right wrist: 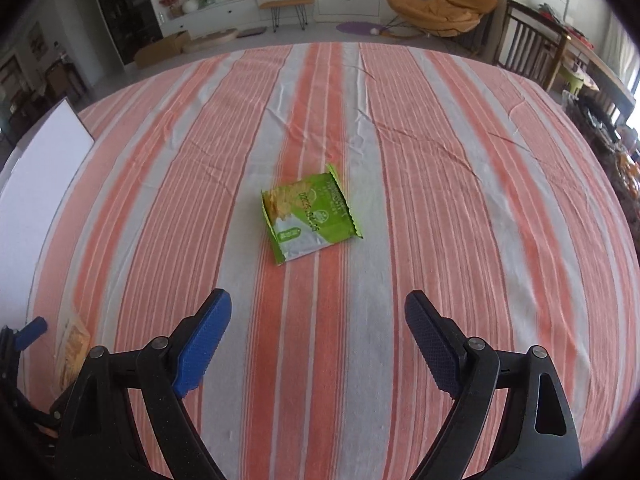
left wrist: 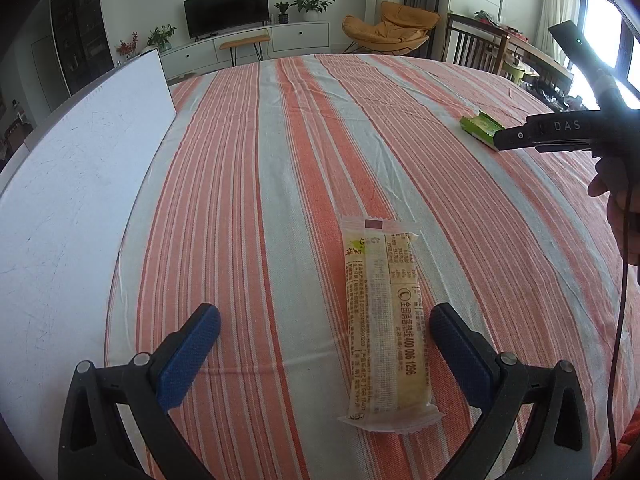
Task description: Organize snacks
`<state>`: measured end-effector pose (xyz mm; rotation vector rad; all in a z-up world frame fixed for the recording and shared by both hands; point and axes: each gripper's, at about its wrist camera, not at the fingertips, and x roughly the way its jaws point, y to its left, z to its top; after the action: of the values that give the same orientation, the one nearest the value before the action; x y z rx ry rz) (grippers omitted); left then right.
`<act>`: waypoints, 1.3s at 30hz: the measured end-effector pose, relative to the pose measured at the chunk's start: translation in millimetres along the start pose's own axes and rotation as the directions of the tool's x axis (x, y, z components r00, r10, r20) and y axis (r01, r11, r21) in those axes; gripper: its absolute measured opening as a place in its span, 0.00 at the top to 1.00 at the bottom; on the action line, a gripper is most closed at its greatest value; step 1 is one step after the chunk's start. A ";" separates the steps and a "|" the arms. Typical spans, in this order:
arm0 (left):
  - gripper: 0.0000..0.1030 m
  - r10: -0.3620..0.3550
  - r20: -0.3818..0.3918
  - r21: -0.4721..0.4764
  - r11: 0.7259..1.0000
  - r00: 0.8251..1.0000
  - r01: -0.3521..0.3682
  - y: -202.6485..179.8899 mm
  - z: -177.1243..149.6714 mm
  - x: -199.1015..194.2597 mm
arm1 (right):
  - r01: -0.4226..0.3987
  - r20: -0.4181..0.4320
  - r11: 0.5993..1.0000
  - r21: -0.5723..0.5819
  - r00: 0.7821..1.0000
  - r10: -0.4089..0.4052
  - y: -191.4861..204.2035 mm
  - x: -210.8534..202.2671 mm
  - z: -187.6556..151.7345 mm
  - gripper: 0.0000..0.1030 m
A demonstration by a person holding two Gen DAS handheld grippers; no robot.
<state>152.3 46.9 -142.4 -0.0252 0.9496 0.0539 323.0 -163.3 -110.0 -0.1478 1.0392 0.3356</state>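
Long pale-yellow plastic-wrapped snack bar [left wrist: 383,328] lying flat on the orange-and-white striped tablecloth [left wrist: 248,184], long axis running straight away, near end between the spread blue pads of the left gripper [left wrist: 325,322], closer to the right pad. Jaws wide, empty. Square green foil snack packet [right wrist: 308,216] ahead of the right gripper [right wrist: 318,314], well apart, turned slightly askew; jaws likewise wide, empty. Left nearer its target, so probably first to close across the bar's narrow width.

Striped tablecloth [right wrist: 320,320] woven cloth; green snack packet [right wrist: 310,216] glossy plastic
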 end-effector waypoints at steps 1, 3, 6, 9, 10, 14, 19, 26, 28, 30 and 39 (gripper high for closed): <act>0.00 0.000 0.000 0.000 1.000 1.000 0.000 -0.1 0.0 0.1 | -0.008 0.001 1.000 0.002 1.000 0.008 -0.1 5.4 6.3 0.13; 0.00 0.000 0.000 0.000 1.000 1.000 0.000 -0.1 0.0 0.1 | -0.023 -0.015 1.000 0.009 1.000 0.023 0.1 18.6 16.8 0.13; 0.00 0.000 0.000 0.000 1.000 1.000 0.000 0.0 0.1 0.1 | 0.006 -0.015 1.000 -0.018 1.000 -0.007 2.9 31.4 25.5 0.12; 0.00 0.000 0.000 0.000 1.000 1.000 0.000 -0.1 0.1 0.1 | 0.013 -0.011 0.999 -0.049 1.000 -0.013 6.3 31.8 27.2 0.18; 0.00 0.000 0.000 0.000 1.000 1.000 0.000 0.0 -0.1 0.1 | 0.009 -0.002 0.998 -0.054 1.000 -0.009 7.3 29.1 26.1 0.31; 0.00 -0.001 0.000 0.000 1.000 1.000 0.001 0.0 -0.1 0.2 | 0.005 -0.020 1.000 -0.029 1.000 -0.006 4.8 18.9 17.0 0.46; 0.00 -0.001 0.000 0.000 1.000 1.000 0.001 0.1 0.0 0.2 | 0.084 -0.040 0.992 0.092 0.996 -0.081 -5.4 -0.3 -10.3 0.46; 0.00 -0.001 0.000 0.000 1.000 1.000 0.001 0.2 0.0 0.2 | 0.141 -0.070 0.956 0.257 0.989 -0.127 20.1 -47.3 -86.4 0.46; 0.00 -0.001 0.000 0.000 1.000 1.000 0.001 0.2 -0.1 0.2 | 0.156 -0.057 0.954 0.255 0.988 -0.146 38.6 -57.9 -107.9 0.45; 0.00 -0.001 0.000 0.000 1.000 1.000 0.001 0.2 0.0 0.3 | 0.180 -0.031 0.957 0.228 0.984 -0.177 60.3 -63.8 -124.7 0.43; 0.00 -0.003 0.001 0.000 1.000 1.000 0.003 0.5 0.0 0.2 | 0.145 -0.066 0.973 0.179 0.989 -0.135 71.3 -66.7 -132.2 0.27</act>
<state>152.4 47.4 -142.6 -0.0268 0.9490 0.0514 159.7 -146.4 -116.2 -0.0644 1.1003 0.1073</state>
